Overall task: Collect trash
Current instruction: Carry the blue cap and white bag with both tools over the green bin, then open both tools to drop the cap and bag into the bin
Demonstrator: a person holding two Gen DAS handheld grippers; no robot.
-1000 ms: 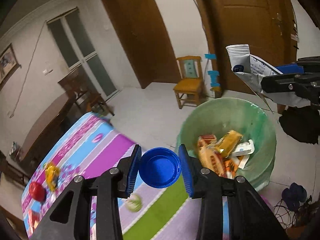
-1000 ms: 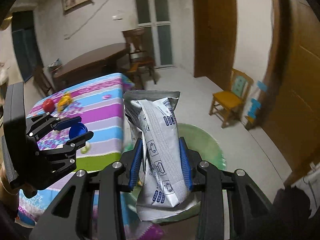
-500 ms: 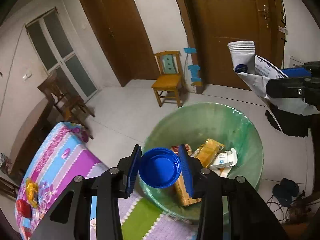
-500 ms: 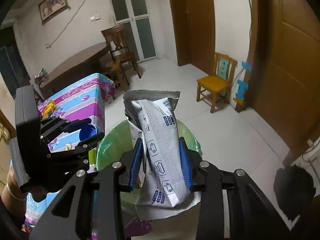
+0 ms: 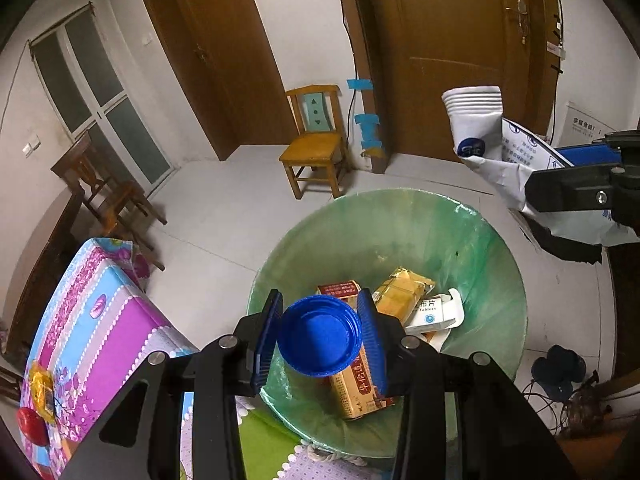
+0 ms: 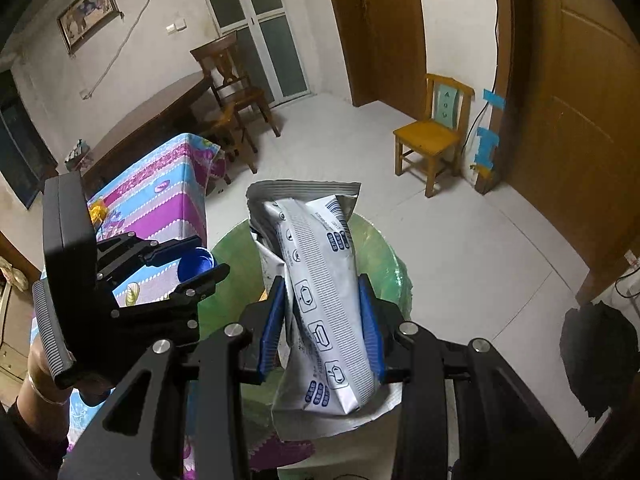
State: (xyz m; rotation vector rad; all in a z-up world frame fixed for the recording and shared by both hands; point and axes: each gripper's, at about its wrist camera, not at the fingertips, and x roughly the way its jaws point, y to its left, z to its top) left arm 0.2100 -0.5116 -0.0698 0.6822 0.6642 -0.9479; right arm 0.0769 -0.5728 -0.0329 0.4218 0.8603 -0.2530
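The green-lined trash bin [image 5: 472,248] now fills the field directly below and ahead of the left hand-held gripper [image 5: 320,336]; a second ago the striped bench [image 5: 100,320] lay under its fingers, with the bin off to the right. The bench now sits to the left of that gripper. Judgement: both loads have been carried from the bench to the drop point, and release is the step in hand.

The right hand-held gripper [image 6: 322,328] pinches a grey-and-white foil pouch [image 6: 320,300] at mid-length, the pouch standing upright between the pads, above the bin's near rim. In the left view this pouch shows at the right, beyond the bin's far edge, so whether it clears the rim cannot be confirmed.

The left hand-held gripper pinches a blue bottle cap [image 5: 318,334] across its rim, open side toward the camera, directly over the boxes and wrappers already in the bin.

Limits of view: the bin floor is largely covered by the cap and fingers; the pouch blocks most of the bin in the right view; its lower end is cut off by the gripper body; print on the boxes is too small to read
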